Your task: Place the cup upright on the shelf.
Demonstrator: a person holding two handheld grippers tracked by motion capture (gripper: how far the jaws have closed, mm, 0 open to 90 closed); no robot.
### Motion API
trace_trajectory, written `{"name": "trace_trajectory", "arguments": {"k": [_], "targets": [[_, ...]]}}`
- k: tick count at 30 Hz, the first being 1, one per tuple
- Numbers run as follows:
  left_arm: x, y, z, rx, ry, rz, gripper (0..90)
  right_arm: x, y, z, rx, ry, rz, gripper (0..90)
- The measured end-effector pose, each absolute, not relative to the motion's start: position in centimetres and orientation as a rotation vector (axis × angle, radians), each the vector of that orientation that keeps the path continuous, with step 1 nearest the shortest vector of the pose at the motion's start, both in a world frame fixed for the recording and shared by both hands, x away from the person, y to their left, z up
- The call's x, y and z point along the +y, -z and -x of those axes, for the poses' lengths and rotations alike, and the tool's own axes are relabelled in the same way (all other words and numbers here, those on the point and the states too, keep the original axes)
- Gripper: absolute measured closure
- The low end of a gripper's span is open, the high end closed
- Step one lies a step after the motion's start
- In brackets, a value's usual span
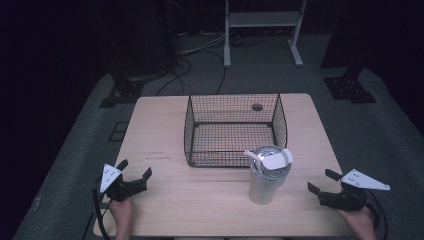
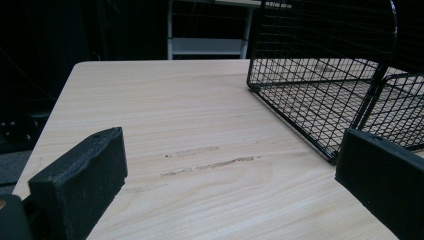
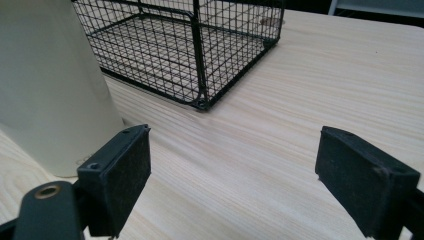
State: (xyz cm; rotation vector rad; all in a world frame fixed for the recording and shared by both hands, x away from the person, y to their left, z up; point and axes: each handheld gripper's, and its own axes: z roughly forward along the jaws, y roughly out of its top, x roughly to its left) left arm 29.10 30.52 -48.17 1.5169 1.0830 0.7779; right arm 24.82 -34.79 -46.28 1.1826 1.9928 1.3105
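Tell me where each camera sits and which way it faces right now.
High view: above the person's side, looking forward and down on the table; both hands, left gripper and right gripper show, with the cup and basket.
Left gripper view: low over the table, facing the basket; its two jaws stand apart.
Right gripper view: low, facing the basket's corner, cup at left; jaws apart.
Both gripper views share the basket.

A pale wooden table filled the middle of the frame, with faint scuff marks left of centre. A grey carpet lay around it. At the upper centre stood a white metal frame, with black cables to its left.
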Motion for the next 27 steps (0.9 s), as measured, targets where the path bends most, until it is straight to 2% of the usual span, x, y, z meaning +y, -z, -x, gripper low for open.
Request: {"name": "trace_trajectory", "arguments": {"k": [27], "targets": [[30.4,48.1,-29.0,1.076,-0.782,-1.533,0.0,-31.0,44.4,-23.7,2.101,-1.31,-0.98,10.3]]}}
